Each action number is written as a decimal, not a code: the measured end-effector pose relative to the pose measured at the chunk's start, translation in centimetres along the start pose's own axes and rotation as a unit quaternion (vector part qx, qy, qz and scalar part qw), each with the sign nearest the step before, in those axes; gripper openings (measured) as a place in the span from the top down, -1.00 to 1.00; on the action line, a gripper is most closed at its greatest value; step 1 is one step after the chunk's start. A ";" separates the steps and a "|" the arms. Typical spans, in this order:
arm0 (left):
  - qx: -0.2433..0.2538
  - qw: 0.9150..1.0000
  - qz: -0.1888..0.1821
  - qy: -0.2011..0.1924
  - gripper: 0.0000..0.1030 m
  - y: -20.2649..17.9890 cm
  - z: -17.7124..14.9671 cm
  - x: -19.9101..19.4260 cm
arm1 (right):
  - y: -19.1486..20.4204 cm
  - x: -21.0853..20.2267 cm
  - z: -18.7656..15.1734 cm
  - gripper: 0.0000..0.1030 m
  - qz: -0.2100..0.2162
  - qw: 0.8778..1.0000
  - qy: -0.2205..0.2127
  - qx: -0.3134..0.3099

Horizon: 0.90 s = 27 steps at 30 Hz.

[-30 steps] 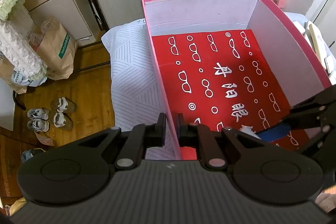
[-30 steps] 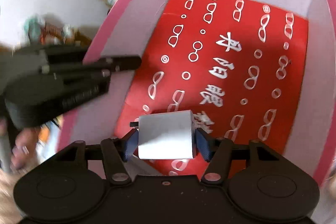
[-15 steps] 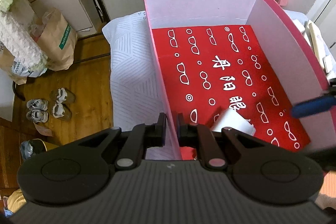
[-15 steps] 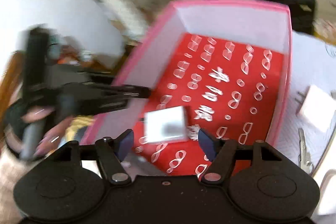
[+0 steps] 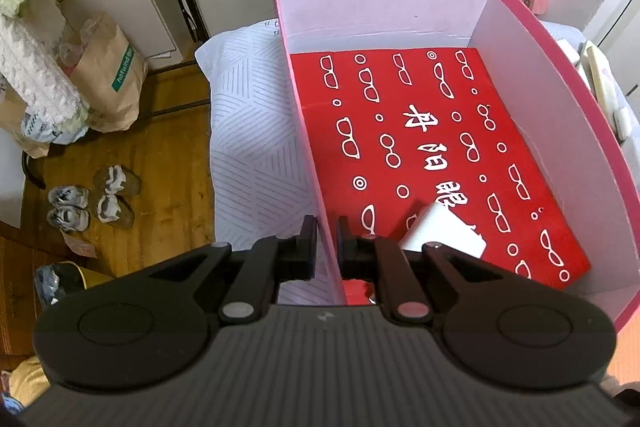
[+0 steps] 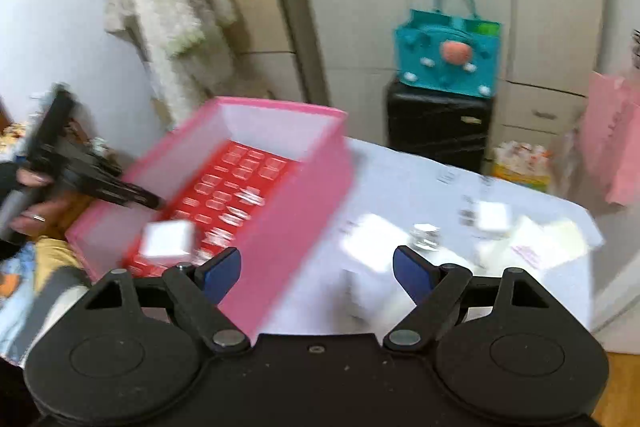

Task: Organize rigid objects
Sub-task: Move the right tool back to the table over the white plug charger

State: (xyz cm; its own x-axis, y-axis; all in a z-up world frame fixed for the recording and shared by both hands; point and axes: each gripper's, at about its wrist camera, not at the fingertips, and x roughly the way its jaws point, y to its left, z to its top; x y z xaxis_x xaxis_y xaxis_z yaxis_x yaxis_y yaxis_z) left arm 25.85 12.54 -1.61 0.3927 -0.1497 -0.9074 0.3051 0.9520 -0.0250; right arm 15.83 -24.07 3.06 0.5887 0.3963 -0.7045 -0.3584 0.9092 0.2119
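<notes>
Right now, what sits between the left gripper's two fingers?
The pink box's side wall. In the left wrist view the left gripper is shut on that wall, one finger outside, one inside.

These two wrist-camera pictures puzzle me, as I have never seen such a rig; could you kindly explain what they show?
No robot here: a person holds a two-finger gripper in each hand, and a fisheye camera on each looks along its fingers.

The left wrist view shows the left gripper clamped on the side wall of a pink box, steadying it. Inside, on a red printed liner, lies a white block.

The right wrist view is blurred. The right gripper, with blue pads, is opening with nothing between them. Beyond it several small white items, too blurred to name, lie on the cloth-covered table beside the box.
</notes>
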 end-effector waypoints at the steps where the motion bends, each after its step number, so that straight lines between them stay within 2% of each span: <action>1: -0.001 1.000 -0.001 0.000 0.83 0.0 0.0 0.0 | -1.0 0.4 -0.2 -0.68 0.000 1.000 0.009 0.013; 4: -0.001 1.000 -0.002 0.000 0.83 0.0 0.1 0.1 | -2.9 1.5 -0.8 -0.61 -0.012 0.999 0.017 0.026; 5: -0.001 1.000 -0.002 -0.001 0.83 0.1 0.0 0.1 | -2.9 2.1 -0.9 -0.55 -0.017 1.000 0.016 0.006; 8: -0.001 1.000 -0.005 -0.002 0.82 0.1 0.0 0.1 | -1.9 3.8 -1.6 -0.55 -0.033 0.997 0.009 -0.067; 10: -0.003 1.000 -0.005 -0.004 0.82 0.1 -0.1 0.1 | -1.6 5.1 -1.9 -0.50 -0.031 0.994 0.009 -0.107; 12: 0.000 1.000 -0.004 -0.004 0.82 0.0 -0.1 0.1 | -0.9 6.8 -1.5 -0.31 -0.031 0.987 0.022 -0.156; 15: -0.004 1.000 -0.007 0.002 0.82 0.1 -0.1 0.2 | 0.1 8.8 -0.5 -0.29 -0.021 0.976 0.033 -0.213; 19: -0.004 1.000 -0.007 0.003 0.82 0.1 0.0 0.2 | 0.7 10.7 1.2 -0.30 -0.029 0.961 0.045 -0.272; 22: -0.004 1.000 -0.007 0.002 0.82 0.1 0.0 0.2 | 0.3 12.1 2.2 -0.31 -0.024 0.954 0.071 -0.289; 25: -0.006 1.000 -0.008 -0.001 0.82 0.1 -0.1 0.2 | -0.4 12.6 2.9 -0.31 -0.001 0.962 0.087 -0.258; 27: -0.005 1.000 -0.008 -0.003 0.81 0.0 -0.3 0.2 | -0.3 12.9 2.5 -0.33 0.009 0.960 0.101 -0.260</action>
State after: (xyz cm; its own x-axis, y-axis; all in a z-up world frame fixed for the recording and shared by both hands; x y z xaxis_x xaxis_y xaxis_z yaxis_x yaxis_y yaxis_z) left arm 25.72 12.58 -1.91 0.3925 -0.1672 -0.9044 0.3036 0.9518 -0.0442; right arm 25.30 -18.89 -4.36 0.4455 0.3303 -0.8321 -0.7107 0.6957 -0.1043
